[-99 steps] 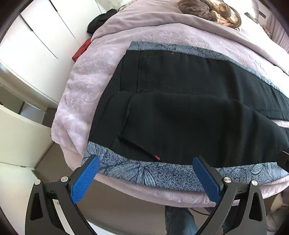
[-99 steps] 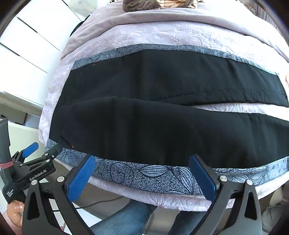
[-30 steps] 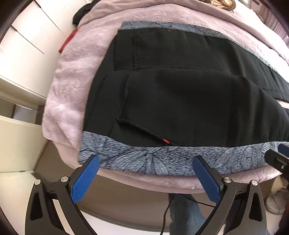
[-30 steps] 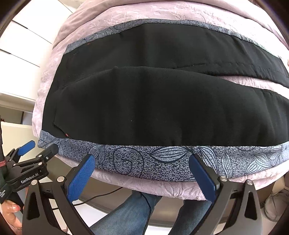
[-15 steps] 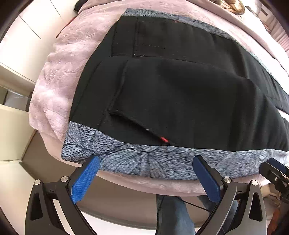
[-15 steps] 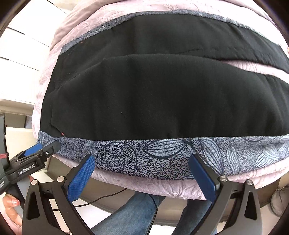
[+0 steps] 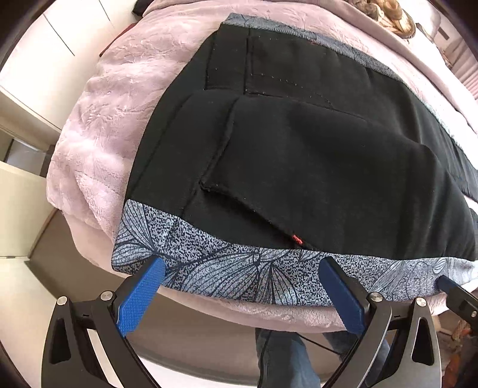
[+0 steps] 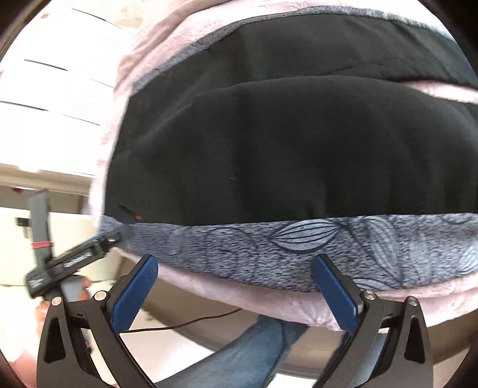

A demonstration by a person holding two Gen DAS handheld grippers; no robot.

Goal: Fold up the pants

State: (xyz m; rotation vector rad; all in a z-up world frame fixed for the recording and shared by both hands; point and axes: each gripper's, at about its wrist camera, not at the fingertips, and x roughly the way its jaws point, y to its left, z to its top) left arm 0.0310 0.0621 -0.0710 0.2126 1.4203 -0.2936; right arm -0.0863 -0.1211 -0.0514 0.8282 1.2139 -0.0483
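Note:
Black pants [image 7: 313,155] with a grey leaf-print side stripe [image 7: 239,274] lie flat across a pink bed, waist end to the left. A slanted pocket with a small red tag [image 7: 296,238] sits near the front edge. My left gripper [image 7: 242,268] is open, its blue fingertips at the printed stripe near the waist corner. My right gripper [image 8: 236,262] is open at the same stripe [image 8: 298,244] further right along the pants [image 8: 283,143]. The left gripper also shows in the right wrist view [image 8: 89,250], and the right gripper's tip in the left wrist view [image 7: 457,294].
The pink plush bedspread [image 7: 98,155] hangs over the bed's front and left edges. White cupboards [image 7: 35,53] stand at the left. The person's jeans legs [image 8: 245,358] and a thin cable [image 8: 179,323] are below the bed edge. A brown bundle [image 7: 388,15] lies at the far end.
Both grippers have moved in and down toward the front edge of the pants, still open. The right wrist view has swung left and is motion-blurred.

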